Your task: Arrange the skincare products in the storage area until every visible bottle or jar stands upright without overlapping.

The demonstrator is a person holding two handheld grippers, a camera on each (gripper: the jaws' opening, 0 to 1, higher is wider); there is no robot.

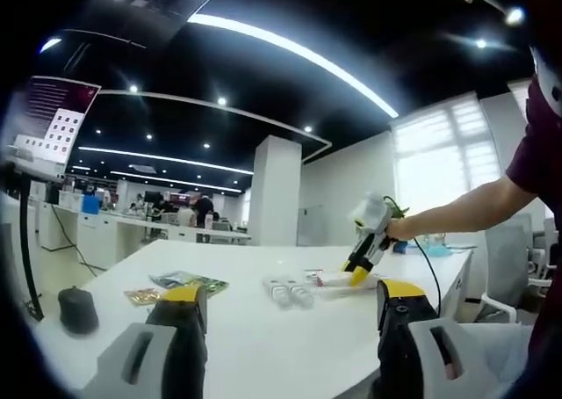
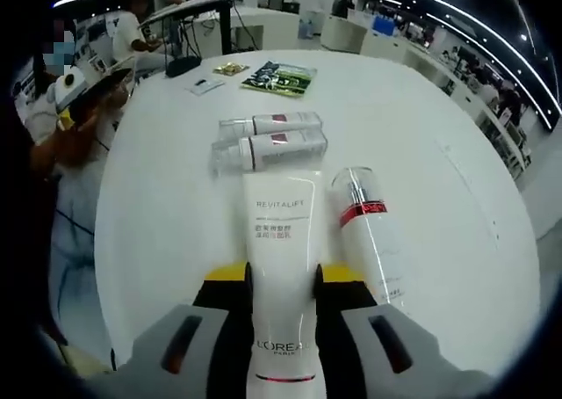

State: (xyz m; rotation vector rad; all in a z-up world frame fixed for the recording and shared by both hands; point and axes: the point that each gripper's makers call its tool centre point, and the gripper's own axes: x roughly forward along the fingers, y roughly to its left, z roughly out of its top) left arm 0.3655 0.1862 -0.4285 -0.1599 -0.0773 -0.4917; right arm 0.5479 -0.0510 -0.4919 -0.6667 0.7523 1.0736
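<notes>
I judge the job barely begun: nothing stands yet. My right tongs (image 2: 283, 285) are closed around the white tube (image 2: 281, 267), which lies flat on the bench (image 2: 158, 206), long axis pointing away from me. The bottle (image 2: 371, 232) beside it and two small bottles (image 2: 268, 140) beyond also lie flat. My left tongs (image 1: 290, 315) hang wide apart, holding nothing.

A dark rounded computer mouse (image 1: 78, 309) sits lower left on the wide white bench (image 2: 176, 197) — green printed leaflets (image 2: 279, 77) lie at upper centre.
</notes>
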